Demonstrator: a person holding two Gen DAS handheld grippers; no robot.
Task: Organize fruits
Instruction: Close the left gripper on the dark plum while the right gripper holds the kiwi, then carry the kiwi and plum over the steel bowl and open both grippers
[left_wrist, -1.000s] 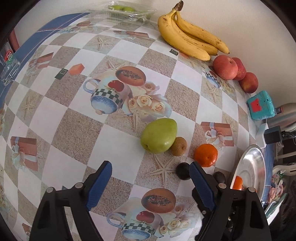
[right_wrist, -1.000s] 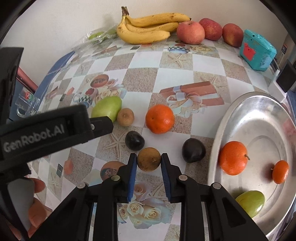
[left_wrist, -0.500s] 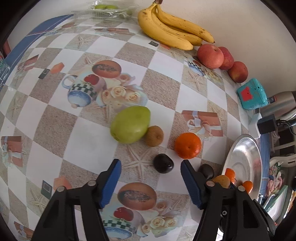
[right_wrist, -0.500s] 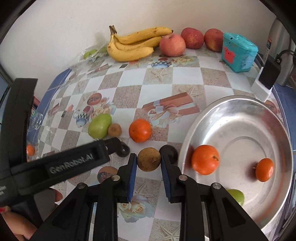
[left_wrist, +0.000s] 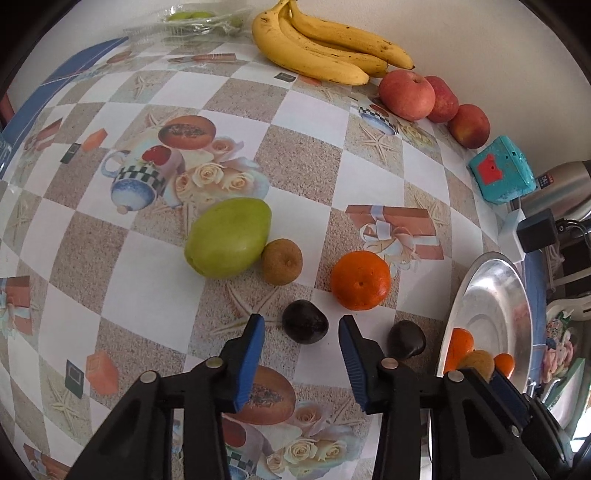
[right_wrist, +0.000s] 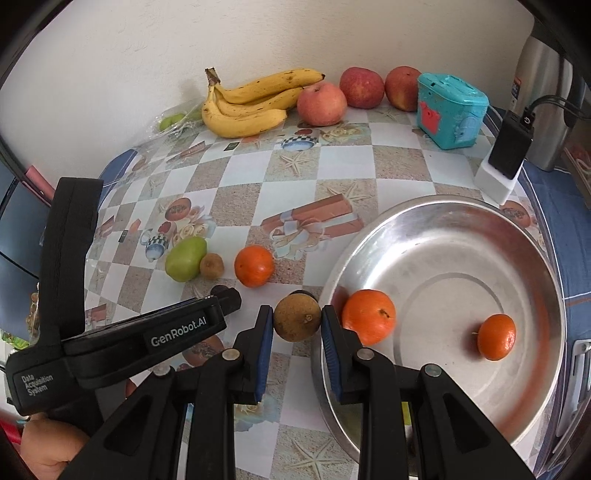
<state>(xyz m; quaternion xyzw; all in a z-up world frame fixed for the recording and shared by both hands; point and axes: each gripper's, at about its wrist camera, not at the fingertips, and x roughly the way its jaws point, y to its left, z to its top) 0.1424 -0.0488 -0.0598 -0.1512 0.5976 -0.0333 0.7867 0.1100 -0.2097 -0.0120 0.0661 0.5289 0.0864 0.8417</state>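
Observation:
My right gripper (right_wrist: 297, 325) is shut on a round brown fruit (right_wrist: 297, 319) and holds it above the table, just left of the silver plate's rim (right_wrist: 443, 206). The plate holds two oranges (right_wrist: 368, 321) (right_wrist: 496, 336). My left gripper (left_wrist: 301, 330) is open, its jaws on either side of a dark fruit (left_wrist: 305, 321) on the table. A second dark fruit (left_wrist: 405, 339), an orange (left_wrist: 360, 280), a kiwi (left_wrist: 282, 261) and a green mango (left_wrist: 229, 236) lie nearby.
Bananas (left_wrist: 325, 51), three red apples (left_wrist: 406, 94) and a bag of green fruit (left_wrist: 192, 20) line the wall. A teal box (right_wrist: 450, 110), a charger (right_wrist: 509, 147) and a steel flask (right_wrist: 543, 92) stand behind the plate.
My right gripper has lifted the brown fruit and carried it right toward the plate. My left gripper has moved forward and right, and now brackets the dark fruit.

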